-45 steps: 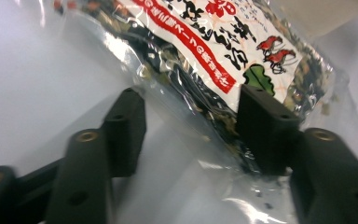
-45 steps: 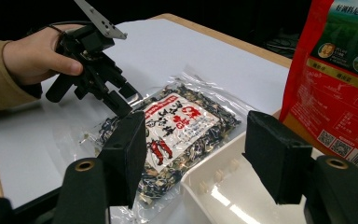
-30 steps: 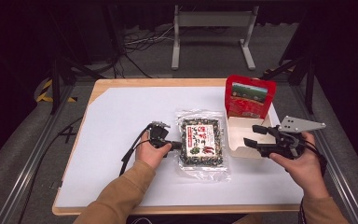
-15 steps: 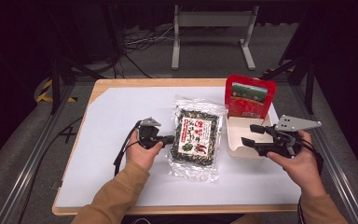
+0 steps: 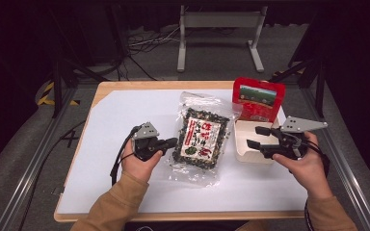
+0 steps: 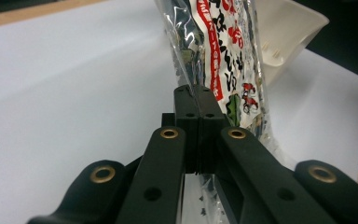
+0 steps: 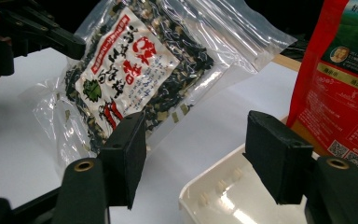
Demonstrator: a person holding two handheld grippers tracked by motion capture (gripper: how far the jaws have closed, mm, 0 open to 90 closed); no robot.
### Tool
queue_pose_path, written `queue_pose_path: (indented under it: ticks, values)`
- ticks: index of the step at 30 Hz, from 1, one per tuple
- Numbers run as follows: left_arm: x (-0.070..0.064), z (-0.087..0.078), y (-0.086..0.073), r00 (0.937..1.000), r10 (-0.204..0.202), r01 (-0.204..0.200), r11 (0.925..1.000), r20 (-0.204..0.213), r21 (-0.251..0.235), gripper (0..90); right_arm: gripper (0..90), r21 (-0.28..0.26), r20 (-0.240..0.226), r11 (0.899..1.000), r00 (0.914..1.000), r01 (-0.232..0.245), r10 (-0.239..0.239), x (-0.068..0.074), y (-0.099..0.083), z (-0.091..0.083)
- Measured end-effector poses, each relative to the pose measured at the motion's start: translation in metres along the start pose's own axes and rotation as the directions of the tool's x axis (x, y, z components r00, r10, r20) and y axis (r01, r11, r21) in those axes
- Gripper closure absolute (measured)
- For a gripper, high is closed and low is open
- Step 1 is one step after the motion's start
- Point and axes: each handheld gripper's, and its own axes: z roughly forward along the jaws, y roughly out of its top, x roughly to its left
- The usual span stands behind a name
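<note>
A clear bag of dark dried seaweed [image 5: 201, 137] with a red and white label is lifted off the white table at a tilt. My left gripper [image 5: 172, 142] is shut on the bag's left edge [image 6: 193, 70], its jaws pressed together on the plastic. In the right gripper view the same bag [image 7: 130, 74] hangs in front, held by the other gripper [image 7: 70, 42]. My right gripper [image 5: 253, 137] is open over the near edge of a white plastic tray [image 5: 243, 144], holding nothing. The tray [image 7: 223, 196] lies under its jaws.
A red packet [image 5: 258, 98] stands upright behind the white tray, at the table's right back. The white table sheet [image 5: 120, 115] spreads to the left of the bag. A wooden rim [image 5: 139, 85] runs along the far edge. Metal frame legs stand beyond the table.
The left gripper has raised the seaweed bag from flat on the table and tilted it up, moving slightly back. The right gripper has stayed open by the tray.
</note>
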Motion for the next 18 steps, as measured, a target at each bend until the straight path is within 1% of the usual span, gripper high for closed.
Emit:
queue_pose_path:
  ticks: [1, 2, 3, 5, 8, 9, 10, 14, 17, 18]
  values:
    - [-0.002, -0.002, 0.001, 0.9999, 0.012, -0.012, 0.9998, 0.003, -0.013, 90.0, 38.8, 0.002, 0.000, 1.000, 1.0000, 0.001, -0.001, 0.000, 0.000, 0.001]
    - [-0.002, -0.002, 0.001, 0.9999, 0.012, -0.012, 0.9998, 0.003, -0.013, 90.0, 38.8, 0.005, -0.001, 1.000, 1.0000, -0.002, 0.002, 0.000, 0.000, 0.001]
    - [-0.008, -0.004, 0.002, 0.9995, 0.031, -0.031, 0.9993, 0.011, -0.023, 90.0, 38.7, 0.007, -0.003, 1.000, 1.0000, -0.005, 0.005, -0.001, 0.000, 0.002]
    - [-0.011, -0.006, 0.003, 0.9979, 0.064, -0.064, 0.9976, 0.009, -0.027, 90.0, 38.6, 0.012, -0.003, 1.000, 1.0000, -0.007, 0.007, -0.001, 0.000, 0.003]
    - [-0.016, -0.007, 0.004, 0.9952, 0.096, -0.096, 0.9945, 0.014, -0.043, 90.0, 38.2, 0.014, -0.004, 1.000, 0.9999, -0.014, 0.014, -0.002, 0.000, 0.004]
    - [-0.016, -0.007, 0.004, 0.9952, 0.096, -0.096, 0.9945, 0.014, -0.043, 90.0, 38.2, 0.014, -0.004, 1.000, 0.9999, -0.014, 0.014, -0.002, 0.000, 0.004]
    - [-0.018, -0.009, 0.004, 0.9933, 0.114, -0.113, 0.9924, 0.015, -0.048, 90.0, 37.6, 0.005, -0.002, 1.000, 0.9997, -0.024, 0.024, -0.003, 0.000, 0.003]
    - [-0.021, -0.010, 0.005, 0.9918, 0.126, -0.125, 0.9908, 0.020, -0.053, 90.0, 37.4, -0.003, -0.006, 0.999, 0.9990, -0.044, 0.044, -0.004, -0.001, 0.004]
    - [-0.024, -0.012, 0.006, 0.9886, 0.149, -0.147, 0.9873, 0.023, -0.061, 90.0, 37.4, 0.000, -0.023, 0.998, 0.9979, -0.060, 0.060, -0.004, -0.003, 0.006]
    - [-0.026, -0.011, 0.006, 0.9889, 0.146, -0.143, 0.9874, 0.030, -0.067, 90.0, 37.3, 0.003, -0.025, 0.998, 0.9977, -0.063, 0.063, -0.003, -0.003, 0.007]
